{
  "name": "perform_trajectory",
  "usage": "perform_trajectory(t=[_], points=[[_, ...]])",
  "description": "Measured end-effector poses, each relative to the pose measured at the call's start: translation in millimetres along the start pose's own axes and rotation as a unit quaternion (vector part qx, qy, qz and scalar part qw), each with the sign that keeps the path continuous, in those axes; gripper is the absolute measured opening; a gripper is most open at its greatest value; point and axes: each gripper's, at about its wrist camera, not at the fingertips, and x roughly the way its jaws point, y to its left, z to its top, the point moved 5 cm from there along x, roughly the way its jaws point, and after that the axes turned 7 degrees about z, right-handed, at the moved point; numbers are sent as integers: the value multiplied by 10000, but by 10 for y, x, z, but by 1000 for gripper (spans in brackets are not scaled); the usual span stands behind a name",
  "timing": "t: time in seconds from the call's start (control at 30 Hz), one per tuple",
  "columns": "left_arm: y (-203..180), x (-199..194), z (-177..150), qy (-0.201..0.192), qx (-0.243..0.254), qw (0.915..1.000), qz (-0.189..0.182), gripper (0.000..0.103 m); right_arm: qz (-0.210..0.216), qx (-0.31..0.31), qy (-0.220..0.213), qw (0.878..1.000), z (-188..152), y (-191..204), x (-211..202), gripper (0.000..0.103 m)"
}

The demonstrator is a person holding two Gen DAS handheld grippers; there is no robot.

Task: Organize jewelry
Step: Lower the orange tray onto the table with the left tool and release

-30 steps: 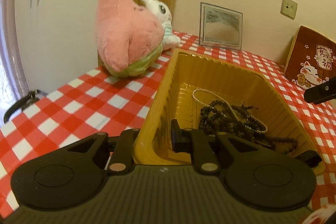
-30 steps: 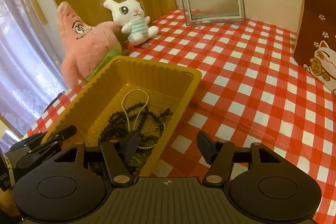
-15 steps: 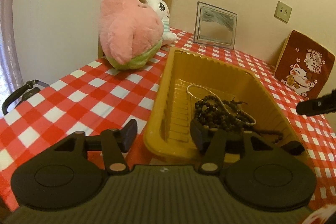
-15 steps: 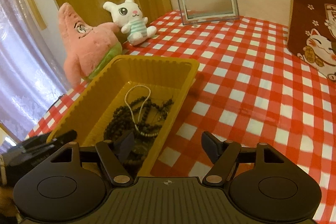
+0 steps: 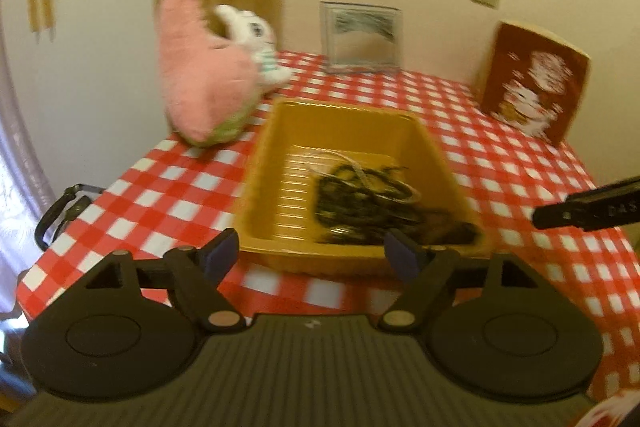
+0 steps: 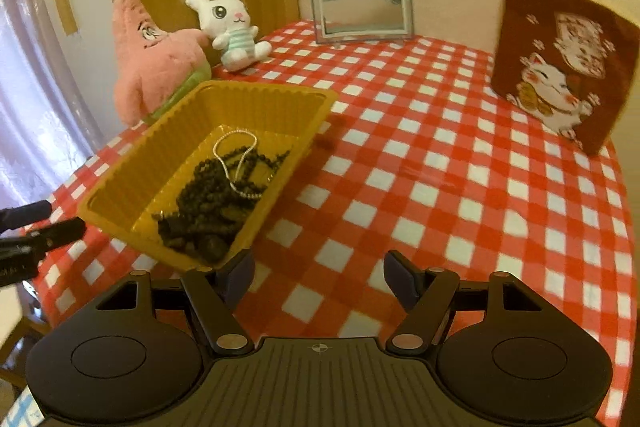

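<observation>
A yellow plastic tray stands on the red-and-white checked cloth. In it lies a heap of dark bead necklaces with a thin pearl strand on top. My left gripper hangs in front of the tray's near rim. Its jaws are opening wide and nothing is pressed between them. My right gripper is open over bare cloth, just right of the tray's near corner. One of its fingers shows at the right edge of the left wrist view.
A pink starfish plush and a white rabbit plush sit behind the tray. A framed picture and a brown lucky-cat cushion lean on the wall. The table's edge runs close on the left, with a black handle beside it.
My left gripper was shut on the tray's near rim; it has let go, opened wide and drawn back and upward. The right gripper has also pulled back from the tray.
</observation>
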Motion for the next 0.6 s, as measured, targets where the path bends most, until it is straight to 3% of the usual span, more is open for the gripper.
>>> perform_trajectory(t=[0.17,0.43,0.6], points=[[-476,-232,25,-5,-96,9997,-209,88,-46,190,-40,9998,-154,-137,-348,71],[-1035,-682,88,-36,-92,9995,-287,90,-133,374,-42,9992,-481,-401,-939,71],[-1338,-834,38,537,147,9976,-421,90,49,654,35,9978,-672,-518,-1211,71]])
